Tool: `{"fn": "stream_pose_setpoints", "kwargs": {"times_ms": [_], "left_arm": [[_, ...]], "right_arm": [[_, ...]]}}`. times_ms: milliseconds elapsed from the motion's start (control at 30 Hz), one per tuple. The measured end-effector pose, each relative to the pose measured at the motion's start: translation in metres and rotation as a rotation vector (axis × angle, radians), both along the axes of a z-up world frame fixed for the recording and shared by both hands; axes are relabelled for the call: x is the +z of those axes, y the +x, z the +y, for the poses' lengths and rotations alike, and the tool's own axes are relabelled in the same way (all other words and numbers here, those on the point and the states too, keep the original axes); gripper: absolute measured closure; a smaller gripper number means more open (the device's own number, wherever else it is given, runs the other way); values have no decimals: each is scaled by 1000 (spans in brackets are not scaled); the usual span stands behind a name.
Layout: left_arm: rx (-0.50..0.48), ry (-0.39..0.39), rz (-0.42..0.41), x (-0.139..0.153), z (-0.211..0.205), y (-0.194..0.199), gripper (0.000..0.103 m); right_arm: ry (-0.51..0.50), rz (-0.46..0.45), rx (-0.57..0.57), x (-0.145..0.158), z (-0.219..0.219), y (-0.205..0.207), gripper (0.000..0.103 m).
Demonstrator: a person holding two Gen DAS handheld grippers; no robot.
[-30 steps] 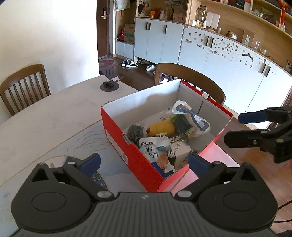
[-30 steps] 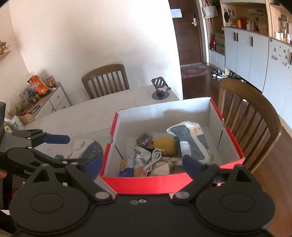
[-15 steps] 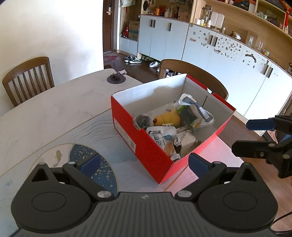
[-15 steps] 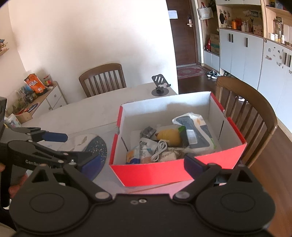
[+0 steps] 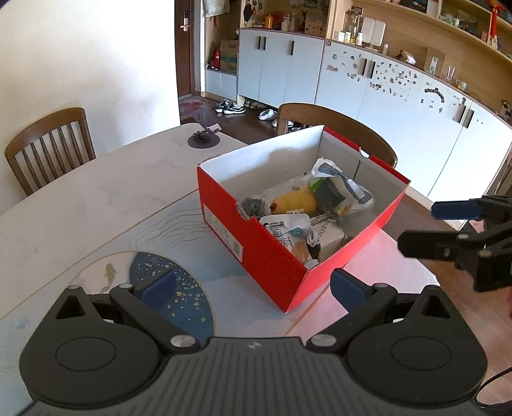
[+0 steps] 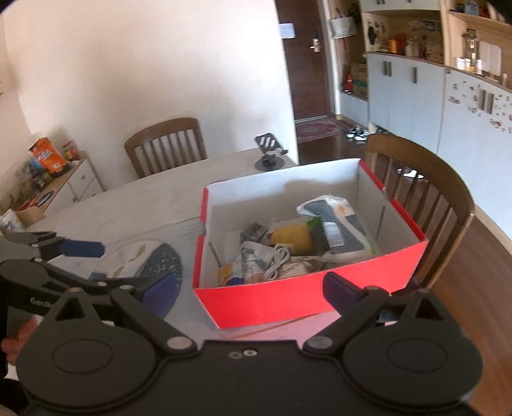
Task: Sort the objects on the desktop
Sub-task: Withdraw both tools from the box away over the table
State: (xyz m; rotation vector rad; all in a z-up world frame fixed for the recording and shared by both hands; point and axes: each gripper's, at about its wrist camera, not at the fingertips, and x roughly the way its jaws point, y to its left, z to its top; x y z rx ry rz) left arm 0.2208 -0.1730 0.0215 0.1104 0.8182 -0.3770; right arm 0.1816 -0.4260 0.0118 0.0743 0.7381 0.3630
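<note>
red box [image 5: 256, 252] side label unreadable | left gripper [image 5: 252, 286] apart | right gripper [image 6: 249, 288] apart

A home dining area.

Wooden chairs [image 5: 48, 144] are set around a pale counter [image 5: 80, 198]; white cabinets [image 5: 281, 73] under cluttered shelves [image 5: 416, 19], shoes [image 5: 230, 107] by an entrance door [image 6: 300, 64], and what seem to be fridge magnets [image 5: 384, 76] are seen.

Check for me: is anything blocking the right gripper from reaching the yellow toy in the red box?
Only the red box's near wall stands between the open right gripper and the yellow toy. The box top is open, so an approach from above looks clear. A white cable lies just in front of the toy, apparently not on it.
</note>
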Motion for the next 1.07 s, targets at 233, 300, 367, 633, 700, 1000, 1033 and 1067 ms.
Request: {"fn": "stream_pose_setpoints", "kwargs": {"times_ms": [233,300,367,633,700,1000,1033,1067], "left_arm": [[-8,1,-5,0,0,-2,0],[-12,-1,-3,-1,0,-2,0],[-16,-2,0,-1,1,-2,0],[-43,12,-7,-2,-2,-5,0],[-50,16,-15,-1,-3,-7,0],[-59,5,-32,0,-1,-10,0],[-54,7,-34,1,-1,-11,0],[-48,9,-34,1,1,-11,0]], "right_arm": [[-12,25,-71,-6,-4,4,0],[8,21,-63,-6,-5,3,0],[-5,13,-70,-6,-4,2,0],[-19,9,-81,-4,-2,0,0],[-24,6,-84,-4,-2,0,0],[-29,5,-85,-4,-2,0,0],[-30,5,-84,-4,-2,0,0],[-33,5,-83,-3,-1,0,0]]}}
